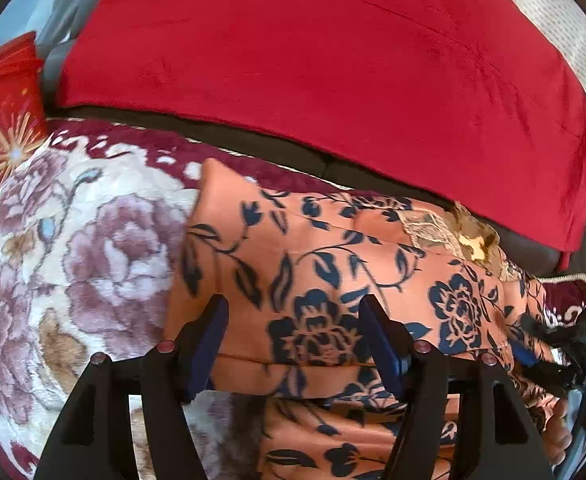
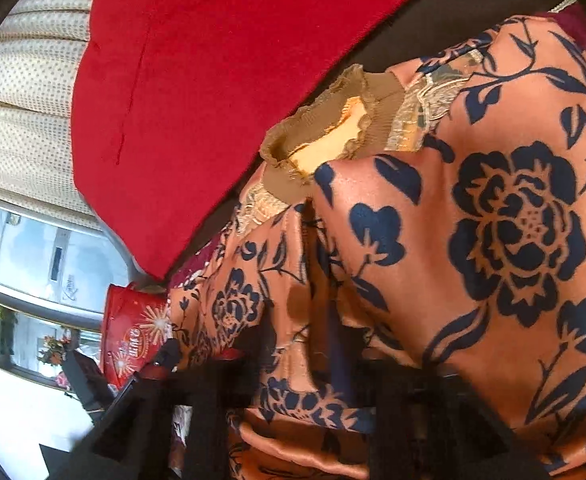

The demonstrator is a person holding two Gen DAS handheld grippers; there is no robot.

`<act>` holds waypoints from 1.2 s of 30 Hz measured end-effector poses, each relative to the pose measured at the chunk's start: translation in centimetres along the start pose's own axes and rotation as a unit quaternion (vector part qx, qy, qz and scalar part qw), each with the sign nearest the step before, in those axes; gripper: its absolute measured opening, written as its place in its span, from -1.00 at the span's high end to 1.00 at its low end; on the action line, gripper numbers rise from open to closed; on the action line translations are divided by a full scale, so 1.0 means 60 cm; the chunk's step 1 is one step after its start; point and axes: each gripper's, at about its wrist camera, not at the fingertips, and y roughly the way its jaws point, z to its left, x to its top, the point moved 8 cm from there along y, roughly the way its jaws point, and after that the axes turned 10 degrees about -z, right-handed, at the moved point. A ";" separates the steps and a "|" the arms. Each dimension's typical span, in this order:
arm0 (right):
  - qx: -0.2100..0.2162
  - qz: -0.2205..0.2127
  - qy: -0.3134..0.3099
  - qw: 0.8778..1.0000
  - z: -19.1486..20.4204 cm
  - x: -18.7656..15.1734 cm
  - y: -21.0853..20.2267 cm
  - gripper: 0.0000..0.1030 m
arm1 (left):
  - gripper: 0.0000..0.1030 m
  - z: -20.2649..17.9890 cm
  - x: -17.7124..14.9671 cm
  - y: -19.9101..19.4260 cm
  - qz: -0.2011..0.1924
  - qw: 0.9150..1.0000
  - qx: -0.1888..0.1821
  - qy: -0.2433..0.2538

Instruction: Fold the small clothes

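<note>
The orange floral garment [image 1: 333, 280] is laid on a floral blanket [image 1: 73, 240], below a red cushion [image 1: 313, 60]. The left hand-held gripper [image 1: 293, 320] is held released above it — jaws apart. The right hand-held gripper [image 2: 297, 320] is clenched on a fold of the garment [image 2: 493, 220].

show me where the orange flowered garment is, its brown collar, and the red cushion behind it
orange flowered garment [image 1: 313, 264]: left wrist view, middle of the cloth.
brown collar [image 2: 333, 128]: right wrist view, ruffled neck opening.
red cushion [image 1: 313, 60]: left wrist view, its front face.
</note>
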 end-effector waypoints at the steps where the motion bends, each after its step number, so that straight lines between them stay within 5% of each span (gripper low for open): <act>1: 0.014 0.000 0.003 1.000 0.007 -0.002 0.003 -0.56 | -0.33 0.007 0.001 -0.002 0.000 1.000 0.000 -0.004; 4: 0.020 -0.018 -0.012 1.000 0.025 -0.008 0.007 -0.54 | -0.33 0.018 0.003 -0.006 -0.003 1.000 0.002 -0.006; 5: 0.027 -0.011 -0.020 0.999 0.033 -0.014 0.016 -0.34 | -0.33 0.020 0.003 -0.007 -0.003 1.000 0.003 -0.006; 6: 0.036 -0.002 -0.021 0.999 0.041 -0.021 0.027 0.10 | -0.33 0.022 0.002 -0.007 -0.002 1.000 0.005 -0.004; 8: 0.021 0.014 -0.031 0.999 0.041 -0.035 0.048 0.48 | -0.34 0.025 0.000 -0.007 0.000 1.000 0.007 -0.002; 12: 0.013 -0.020 -0.048 0.999 0.059 -0.039 0.049 0.74 | -0.34 0.028 0.003 -0.009 -0.001 1.000 0.008 -0.007; 20: 0.009 -0.194 -0.109 0.975 0.115 0.034 -0.115 0.81 | -0.34 0.019 0.008 -0.007 -0.005 1.000 0.005 -0.026; 24: -0.028 -0.243 -0.081 0.966 0.064 0.079 -0.188 0.81 | -0.34 -0.003 0.002 -0.004 -0.002 1.000 -0.005 -0.015; 28: -0.086 -0.255 -0.034 0.962 -0.028 0.114 -0.231 0.84 | -0.34 -0.023 -0.006 0.001 0.001 1.000 -0.006 -0.002; 32: -0.122 -0.204 0.016 0.971 -0.108 0.114 -0.220 0.84 | -0.34 -0.046 -0.015 0.013 0.009 1.000 -0.009 0.013; 36: -0.100 -0.199 0.019 0.975 -0.119 0.125 -0.230 0.77 | -0.34 -0.066 -0.027 0.029 0.024 0.999 -0.011 0.019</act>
